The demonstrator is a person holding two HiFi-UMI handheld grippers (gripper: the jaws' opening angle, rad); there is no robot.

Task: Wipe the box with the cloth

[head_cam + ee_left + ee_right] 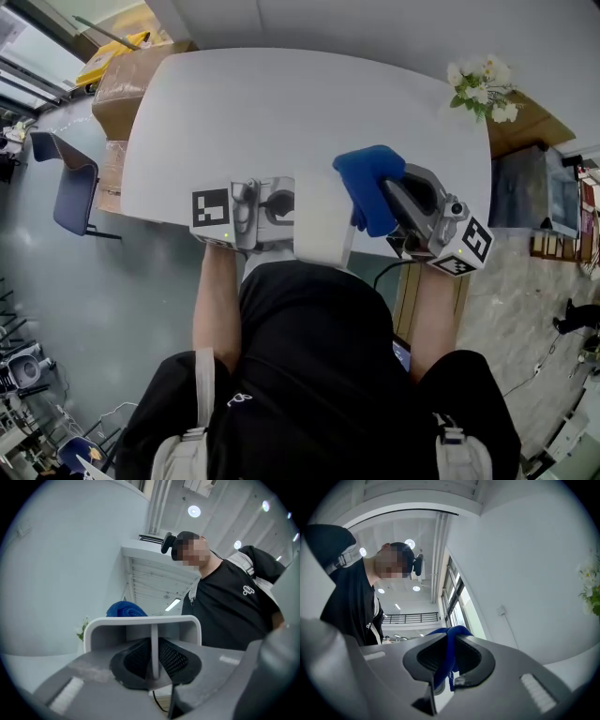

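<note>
Held up off the table [281, 103], the white box [323, 220] hangs from my left tongs [153, 656], whose jaws are closed on 1 thin wall of it, with no second hold. My right tongs [449, 656] are closed on a fold of the blue cloth [368, 183], and most of the cloth bunches out past the tips. From my head view the cloth sits at 3 o'clock of the box, right against its far corner; I cannot tell whether the 2 are touching.

The weak point, as I judge it, is that single pinch. A hard push of the cloth from 3 o'clock would lever the box around the jaws, and it could twist or slide out. The box sits over the table's near edge, close to my chest, so a slip might send it to the floor, not the tabletop. The cloth is the second worry: held by 1 fold, it could drag free on a long stroke, and then bare tongs would scrape the box.

For room, the tabletop is bare from the box out toward 12 o'clock, and its curved rim falls away at 9 and 3 o'clock. The flowers [480, 89] stand at 2 o'clock, well apart from both tongs. A chair [66, 187] at 9 o'clock and cartons [131, 80] at 10 o'clock lie beyond the rim. The tight side is 6 o'clock, where my body crowds the box.
</note>
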